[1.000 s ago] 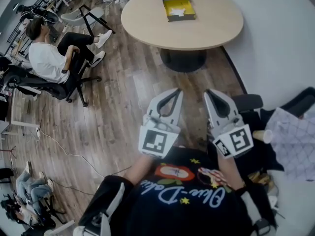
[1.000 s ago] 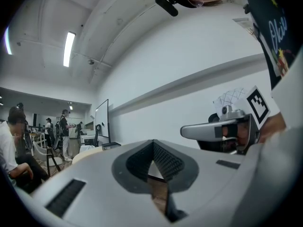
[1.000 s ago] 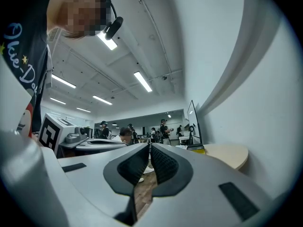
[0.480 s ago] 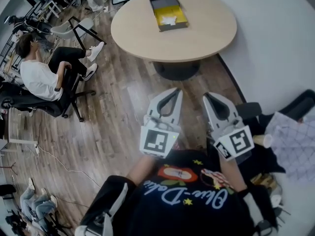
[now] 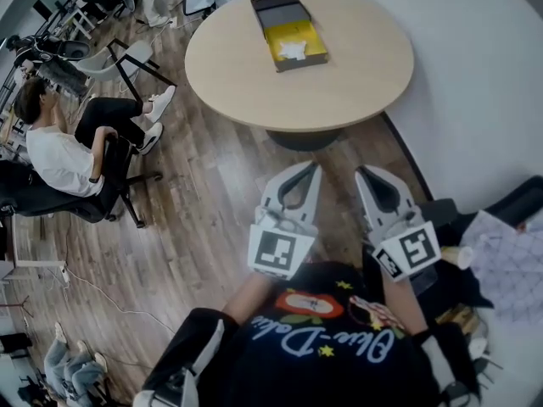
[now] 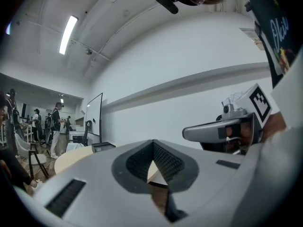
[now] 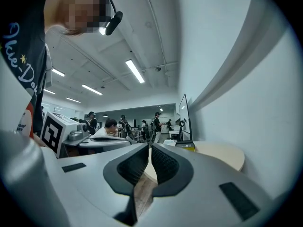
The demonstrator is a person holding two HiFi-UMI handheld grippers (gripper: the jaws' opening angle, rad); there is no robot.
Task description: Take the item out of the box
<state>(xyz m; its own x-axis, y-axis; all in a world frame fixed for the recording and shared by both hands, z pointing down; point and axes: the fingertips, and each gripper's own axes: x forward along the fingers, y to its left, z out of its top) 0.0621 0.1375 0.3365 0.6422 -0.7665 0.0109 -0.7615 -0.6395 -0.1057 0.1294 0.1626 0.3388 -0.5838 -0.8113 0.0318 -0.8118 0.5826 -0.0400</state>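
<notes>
The box [image 5: 288, 30] lies open on the round counter [image 5: 348, 75], well ahead of both tools and almost straight out from the left tool [image 5: 307, 170]. The right tool [image 5: 366, 173] would have to angle leftward to reach it. The box's long axis runs away from the tools, with the yellow half nearer and the dark half beyond. The white item [image 5: 293, 51] rests in the yellow half. Both tools point level toward the counter, side by side and near the person's body. Each has its jaws pressed together at the tips, holding and touching nothing. By my reading, the left is the handier one for the reach.
</notes>
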